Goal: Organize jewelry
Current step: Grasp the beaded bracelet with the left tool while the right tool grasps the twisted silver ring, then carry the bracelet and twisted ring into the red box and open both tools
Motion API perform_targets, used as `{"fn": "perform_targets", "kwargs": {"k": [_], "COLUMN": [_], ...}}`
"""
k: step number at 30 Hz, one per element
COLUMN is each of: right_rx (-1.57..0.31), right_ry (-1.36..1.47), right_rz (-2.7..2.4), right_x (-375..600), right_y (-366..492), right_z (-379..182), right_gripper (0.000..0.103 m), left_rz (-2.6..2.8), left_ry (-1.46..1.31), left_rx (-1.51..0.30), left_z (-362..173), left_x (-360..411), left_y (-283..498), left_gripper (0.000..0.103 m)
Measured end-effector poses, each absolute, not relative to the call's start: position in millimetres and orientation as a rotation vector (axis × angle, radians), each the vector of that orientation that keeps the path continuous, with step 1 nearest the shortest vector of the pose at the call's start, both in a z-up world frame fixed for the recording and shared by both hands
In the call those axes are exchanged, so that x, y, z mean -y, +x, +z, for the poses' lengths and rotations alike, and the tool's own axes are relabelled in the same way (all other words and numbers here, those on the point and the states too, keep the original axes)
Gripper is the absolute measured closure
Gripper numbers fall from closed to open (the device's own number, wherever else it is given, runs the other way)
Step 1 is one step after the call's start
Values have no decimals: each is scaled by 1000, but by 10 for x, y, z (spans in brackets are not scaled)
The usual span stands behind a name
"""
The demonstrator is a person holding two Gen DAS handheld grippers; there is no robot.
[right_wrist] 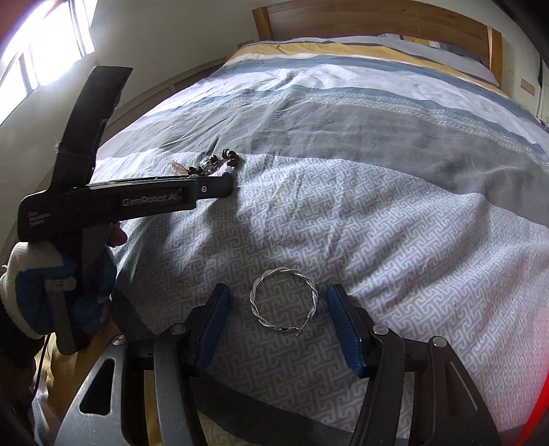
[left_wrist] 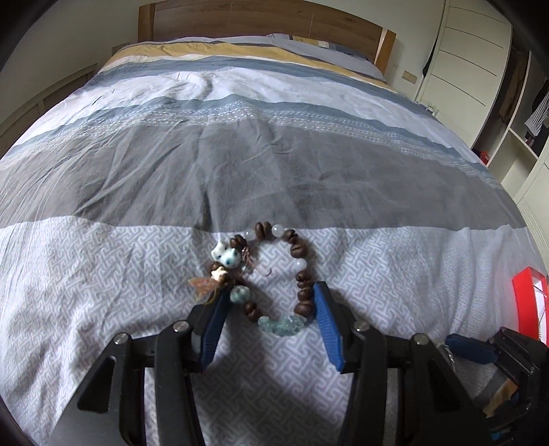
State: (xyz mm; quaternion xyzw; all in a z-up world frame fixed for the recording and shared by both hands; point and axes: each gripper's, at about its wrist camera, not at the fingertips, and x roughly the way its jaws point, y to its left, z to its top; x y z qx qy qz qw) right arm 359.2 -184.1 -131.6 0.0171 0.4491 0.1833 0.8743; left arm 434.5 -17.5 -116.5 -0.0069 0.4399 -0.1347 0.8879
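A bracelet [left_wrist: 302, 274] of brown and white beads with pale blue-spotted charms lies on the patterned bedspread [left_wrist: 103, 274]. My left gripper [left_wrist: 272, 289] stands open over it, one blue pad close against each side of the loop; whether they touch the beads I cannot tell. In the right wrist view the same gripper [right_wrist: 226, 182] reaches in from the left, with the beaded bracelet [right_wrist: 219, 161] at its tip. A twisted silver bangle [right_wrist: 284, 302] lies flat on the bedspread [right_wrist: 411, 274]. My right gripper [right_wrist: 278, 289] is open around it, with a gap on both sides.
A red box [left_wrist: 528, 302] sits at the right edge of the bed. A gloved hand [right_wrist: 51, 291] holds the left gripper's handle. The wooden headboard [left_wrist: 260, 24] is far behind, and white cupboards [left_wrist: 473, 61] stand to the right.
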Motion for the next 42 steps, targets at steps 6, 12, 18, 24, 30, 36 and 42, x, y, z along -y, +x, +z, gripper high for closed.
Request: {"fn": "perform_targets", "kwargs": {"k": [6, 12, 18, 24, 30, 36, 42], "right_rx": [-933, -922, -902, -868, -831, -792, -767], "right_ry": [68, 79, 96, 116, 132, 151, 150], "right_rz": [383, 377, 377, 367, 334, 267, 158], "right_x": [1888, 1908, 1992, 2082, 2288, 2698, 3368], "right_y": [3608, 3543, 3365, 3142, 2881, 2595, 2304], "right_z": [-1351, -1298, -1168, -937, -699, -473, -340], "right_gripper": [63, 63, 64, 64, 64, 64, 64], "left_rz": [-273, -276, -286, -320, -369, -461, -600], "left_ry": [2, -23, -55, -68, -70, -51, -41], "left_rx": [-895, -888, -878, -868, -852, -826, -798], "left_z": [-1194, -1142, -1019, -813, -573, -280, 10], "left_x": [203, 144, 107, 164, 375, 849, 1541], "left_y": [4356, 4287, 4040, 3743, 3447, 3175, 2945], "left_gripper": [61, 94, 94, 95, 95, 95, 95]}}
